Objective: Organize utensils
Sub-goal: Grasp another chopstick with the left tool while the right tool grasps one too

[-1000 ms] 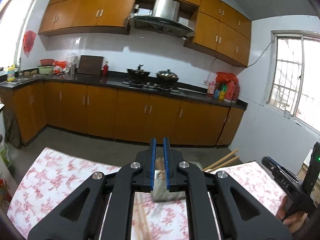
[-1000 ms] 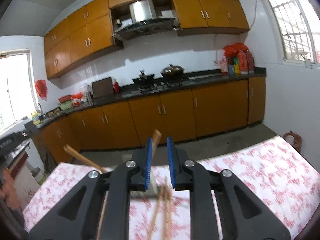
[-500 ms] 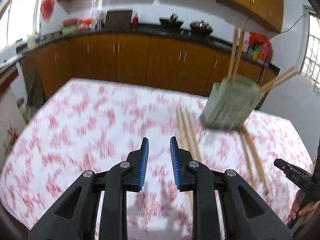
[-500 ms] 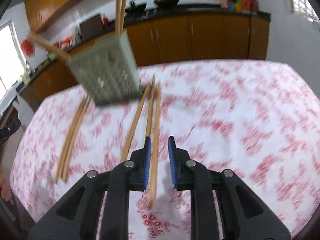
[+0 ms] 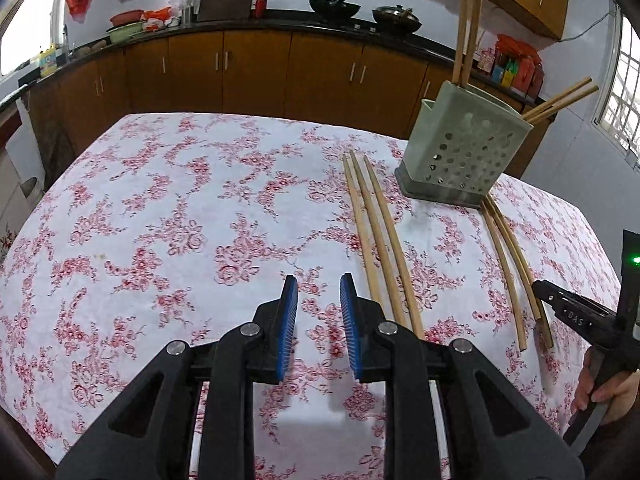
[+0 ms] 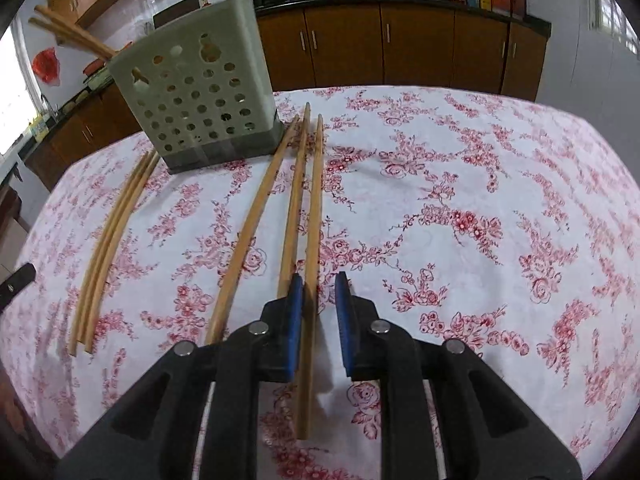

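Note:
A pale green perforated utensil holder stands on the floral tablecloth with several chopsticks upright in it. Three wooden chopsticks lie side by side left of it; another bundle lies to its right. My left gripper is open and empty above the cloth, just left of the three chopsticks. In the right wrist view the holder is at the upper left. My right gripper is open, low over the three chopsticks, the rightmost one between the jaws. The other bundle lies left.
The table's far edge faces brown kitchen cabinets. The right hand-held gripper and hand show at the right edge of the left wrist view. A white wall stands beyond the table's right side.
Both grippers have tilted down from facing the kitchen to facing the table. Both have opened a little wider. The right gripper has come down over the three chopsticks.

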